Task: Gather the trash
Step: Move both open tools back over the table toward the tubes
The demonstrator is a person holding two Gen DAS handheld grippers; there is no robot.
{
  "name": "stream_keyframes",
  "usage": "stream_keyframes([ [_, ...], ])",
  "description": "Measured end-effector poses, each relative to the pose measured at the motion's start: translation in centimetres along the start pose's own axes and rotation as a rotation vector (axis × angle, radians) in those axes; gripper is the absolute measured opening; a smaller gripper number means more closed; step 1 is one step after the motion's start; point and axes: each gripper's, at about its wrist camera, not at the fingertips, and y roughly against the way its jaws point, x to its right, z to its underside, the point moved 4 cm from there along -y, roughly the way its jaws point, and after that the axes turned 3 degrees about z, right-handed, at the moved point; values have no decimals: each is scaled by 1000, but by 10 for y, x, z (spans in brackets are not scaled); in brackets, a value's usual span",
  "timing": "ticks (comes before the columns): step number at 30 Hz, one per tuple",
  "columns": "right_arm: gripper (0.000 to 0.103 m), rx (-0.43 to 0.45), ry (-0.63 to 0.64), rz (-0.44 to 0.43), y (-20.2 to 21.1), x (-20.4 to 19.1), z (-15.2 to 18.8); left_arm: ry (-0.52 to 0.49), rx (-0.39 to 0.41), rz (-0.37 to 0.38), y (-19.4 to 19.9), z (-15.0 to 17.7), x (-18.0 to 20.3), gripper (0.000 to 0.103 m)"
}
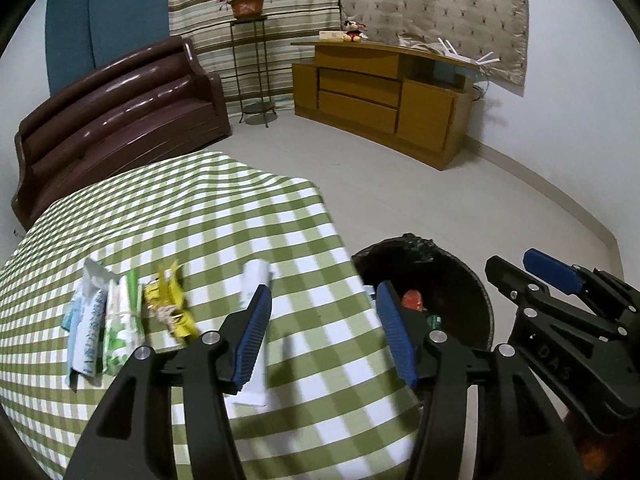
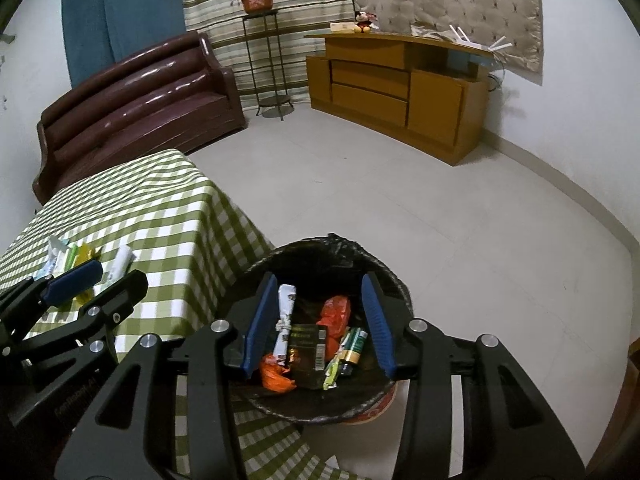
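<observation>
A black-lined trash bin (image 2: 320, 404) stands on the floor by the table's right edge; it also shows in the left wrist view (image 1: 472, 280). It holds several wrappers, among them a white one (image 2: 285, 320), an orange one (image 2: 336, 312) and a dark packet (image 2: 306, 356). My right gripper (image 2: 316, 324) hangs open and empty right over the bin. On the green checked table (image 1: 200, 220) lie a white wrapper (image 1: 256, 280), a yellow wrapper (image 1: 168, 304) and pale green and blue packets (image 1: 104, 328). My left gripper (image 1: 324, 336) is open and empty above the table's right edge.
A brown sofa (image 1: 120, 112) stands behind the table. A plant stand (image 1: 252, 60) and a wooden cabinet (image 1: 380, 92) stand along the far wall. Bare floor lies between the bin and the cabinet.
</observation>
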Motion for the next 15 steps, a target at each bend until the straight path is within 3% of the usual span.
stream_keyframes([
  [15, 43, -2, 80, -73, 8, -60, 0, 83, 4, -95, 34, 20, -68, 57],
])
